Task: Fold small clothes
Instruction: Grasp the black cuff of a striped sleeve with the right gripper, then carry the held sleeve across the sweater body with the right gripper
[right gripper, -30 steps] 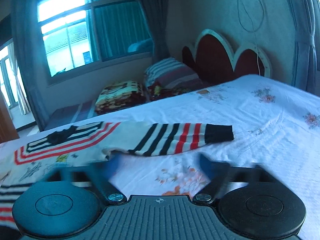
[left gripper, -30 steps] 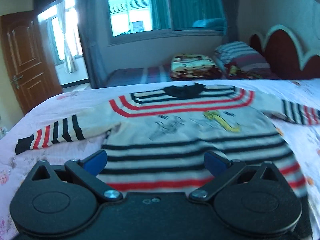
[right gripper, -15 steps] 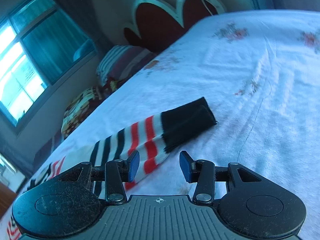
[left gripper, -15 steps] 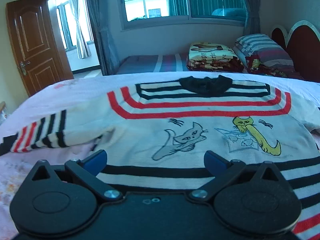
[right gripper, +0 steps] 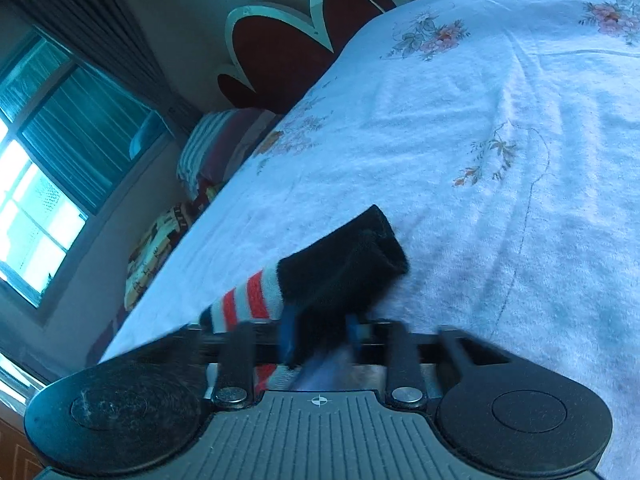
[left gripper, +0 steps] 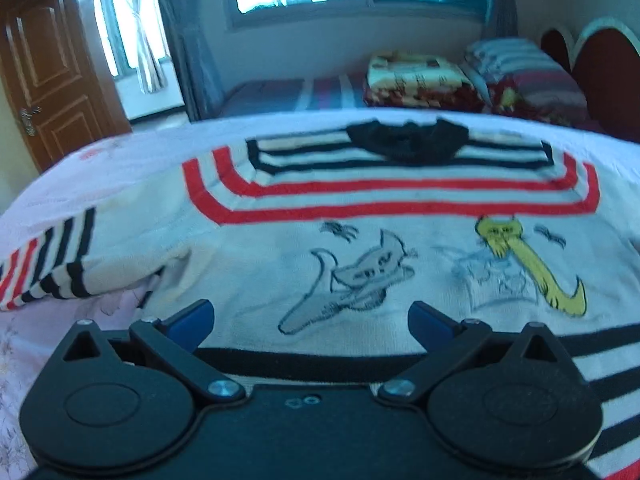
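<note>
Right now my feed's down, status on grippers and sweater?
Right gripper shut on sleeve cuff. Left gripper open over sweater, flat on bed. Nothing blocking.

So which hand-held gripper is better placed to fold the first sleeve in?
Right hand-held gripper: shut on the black sleeve cuff. The left hand-held gripper hangs open over the striped knit sweater.

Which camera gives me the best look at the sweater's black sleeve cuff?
The right wrist view: the black knit sleeve cuff fills the centre, pinched between the right gripper fingers. The left wrist view shows only the striped sweater body and other sleeve, no cuff.
</note>
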`<act>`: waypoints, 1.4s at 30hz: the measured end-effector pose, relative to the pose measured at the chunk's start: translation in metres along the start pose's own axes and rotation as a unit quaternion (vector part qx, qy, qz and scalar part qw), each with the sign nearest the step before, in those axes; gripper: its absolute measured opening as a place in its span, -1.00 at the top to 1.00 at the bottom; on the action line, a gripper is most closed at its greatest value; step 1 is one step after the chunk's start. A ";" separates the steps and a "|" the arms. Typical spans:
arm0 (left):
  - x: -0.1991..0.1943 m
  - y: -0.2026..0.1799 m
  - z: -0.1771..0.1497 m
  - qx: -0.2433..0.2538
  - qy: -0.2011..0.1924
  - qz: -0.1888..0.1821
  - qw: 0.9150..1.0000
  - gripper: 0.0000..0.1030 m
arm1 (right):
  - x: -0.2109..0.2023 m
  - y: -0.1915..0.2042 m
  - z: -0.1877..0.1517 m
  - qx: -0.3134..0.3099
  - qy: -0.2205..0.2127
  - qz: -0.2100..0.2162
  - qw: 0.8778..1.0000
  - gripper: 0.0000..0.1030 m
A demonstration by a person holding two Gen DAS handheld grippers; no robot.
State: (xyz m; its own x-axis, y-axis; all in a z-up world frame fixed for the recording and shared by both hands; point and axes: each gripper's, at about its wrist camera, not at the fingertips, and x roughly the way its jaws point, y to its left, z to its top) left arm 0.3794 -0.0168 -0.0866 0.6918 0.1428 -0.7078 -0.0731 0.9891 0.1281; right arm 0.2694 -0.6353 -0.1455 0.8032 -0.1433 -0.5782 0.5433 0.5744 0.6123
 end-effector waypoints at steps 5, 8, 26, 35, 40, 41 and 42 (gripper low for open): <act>0.001 0.005 -0.007 0.007 0.007 -0.005 1.000 -0.98 | 0.003 0.012 0.000 -0.042 -0.011 0.001 0.999 0.88; 0.003 0.013 -0.009 0.014 0.024 -0.014 1.000 -0.92 | 0.000 0.042 -0.006 -0.108 -0.024 0.012 0.994 0.88; -0.002 0.105 0.002 -0.019 -0.003 0.005 1.000 -0.91 | 0.021 0.287 -0.215 -0.310 0.109 0.211 0.920 0.88; -0.007 0.144 -0.001 -0.045 -0.015 -0.034 0.998 -0.91 | 0.041 0.330 -0.313 -0.365 0.183 0.223 0.885 0.85; -0.003 0.139 0.009 -0.056 -0.024 -0.075 0.995 -0.91 | 0.026 0.324 -0.322 -0.352 0.169 0.243 0.888 0.29; -0.002 0.134 0.013 -0.059 -0.026 -0.088 0.994 -0.91 | 0.016 0.319 -0.317 -0.344 0.151 0.246 0.894 0.28; 0.000 0.127 0.017 -0.063 -0.027 -0.101 0.992 -0.90 | 0.006 0.317 -0.312 -0.335 0.137 0.248 0.899 0.28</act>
State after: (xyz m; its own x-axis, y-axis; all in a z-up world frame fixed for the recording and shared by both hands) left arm 0.3825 0.1083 -0.0588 0.7390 -0.0586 -0.6711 -0.0155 0.9945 -0.1039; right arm 0.3707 -0.2020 -0.1233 0.7656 0.4162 -0.4906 -0.2083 0.8818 0.4231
